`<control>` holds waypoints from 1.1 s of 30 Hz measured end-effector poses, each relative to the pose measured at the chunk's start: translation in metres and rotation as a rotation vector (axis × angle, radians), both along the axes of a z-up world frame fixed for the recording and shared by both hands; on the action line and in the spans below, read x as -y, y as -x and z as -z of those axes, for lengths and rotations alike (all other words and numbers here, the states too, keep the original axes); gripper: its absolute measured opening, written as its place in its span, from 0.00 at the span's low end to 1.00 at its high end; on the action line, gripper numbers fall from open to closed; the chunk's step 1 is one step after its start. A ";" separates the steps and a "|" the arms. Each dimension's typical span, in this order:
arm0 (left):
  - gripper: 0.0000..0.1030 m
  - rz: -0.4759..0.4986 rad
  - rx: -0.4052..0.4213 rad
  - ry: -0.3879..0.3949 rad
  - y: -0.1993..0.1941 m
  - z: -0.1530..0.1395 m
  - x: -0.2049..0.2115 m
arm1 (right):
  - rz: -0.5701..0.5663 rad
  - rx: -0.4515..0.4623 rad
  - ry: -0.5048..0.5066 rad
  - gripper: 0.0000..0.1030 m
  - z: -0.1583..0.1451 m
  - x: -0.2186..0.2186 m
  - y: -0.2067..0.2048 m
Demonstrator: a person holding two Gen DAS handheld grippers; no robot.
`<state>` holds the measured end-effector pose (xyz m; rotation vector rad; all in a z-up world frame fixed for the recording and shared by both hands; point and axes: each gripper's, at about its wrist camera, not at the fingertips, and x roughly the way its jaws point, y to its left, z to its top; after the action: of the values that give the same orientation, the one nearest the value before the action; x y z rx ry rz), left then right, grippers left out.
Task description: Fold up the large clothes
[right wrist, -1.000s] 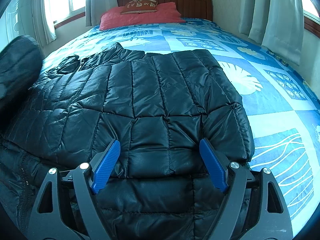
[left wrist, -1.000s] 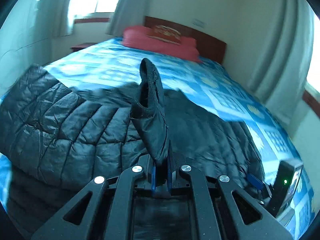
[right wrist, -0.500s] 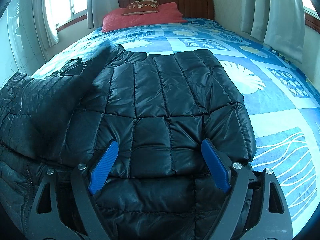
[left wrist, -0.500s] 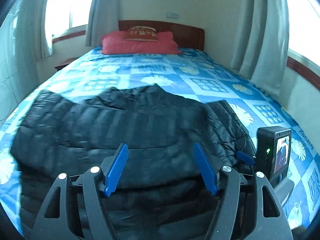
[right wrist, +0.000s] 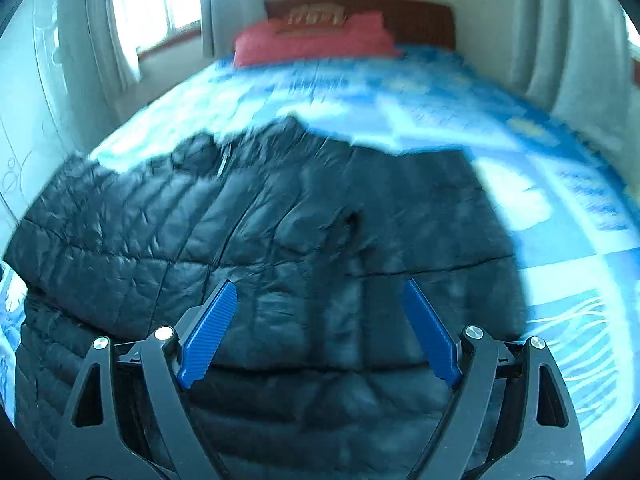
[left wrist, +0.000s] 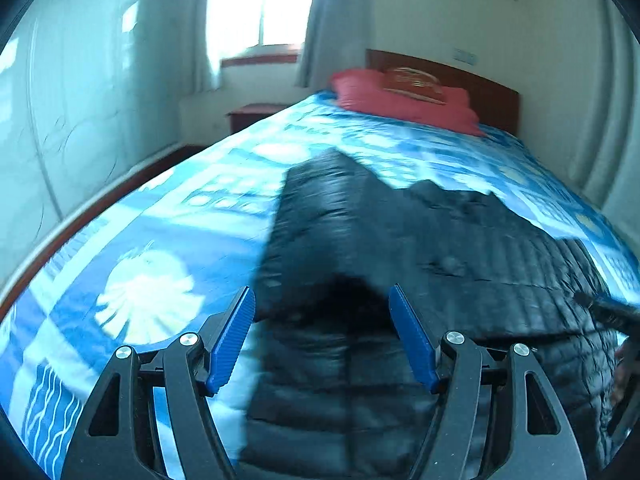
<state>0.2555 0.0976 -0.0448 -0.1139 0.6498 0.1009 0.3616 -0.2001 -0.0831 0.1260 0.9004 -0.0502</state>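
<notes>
Black quilted jacket (right wrist: 280, 248) lies spread flat on the blue patterned bedspread (right wrist: 552, 184), collar pointing toward 12 o'clock at the red pillow (right wrist: 316, 40), long axis running from the foot of the bed up to the headboard (right wrist: 420, 16). A sleeve is folded across its front in the left wrist view, jacket (left wrist: 420, 256). Bare bedspread (left wrist: 152, 264) opens at 9 o'clock of the jacket's straight side edge, and more lies at 3 o'clock. Left gripper (left wrist: 322, 334) hangs over the hem, jaws wide apart and holding nothing; right gripper (right wrist: 318, 330) likewise gapes empty above the lower panel.
</notes>
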 end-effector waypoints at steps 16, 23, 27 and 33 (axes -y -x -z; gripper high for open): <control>0.67 0.009 -0.019 0.005 -0.046 0.016 -0.011 | 0.085 -0.002 0.108 0.18 -0.002 0.058 -0.004; 0.67 -0.045 -0.218 -0.093 -0.094 0.065 -0.012 | 0.077 -0.011 0.086 0.22 0.023 0.066 -0.010; 0.68 -0.041 -0.213 -0.132 -0.091 0.063 -0.006 | 0.079 -0.011 0.050 0.23 0.021 0.070 -0.007; 0.68 -0.066 -0.139 -0.195 -0.055 0.026 -0.005 | 0.107 0.113 0.095 0.67 -0.026 0.049 0.018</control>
<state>0.3105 0.1029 -0.0708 0.0606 0.7716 0.2372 0.3431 -0.2491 -0.0567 0.0876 0.7762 -0.1832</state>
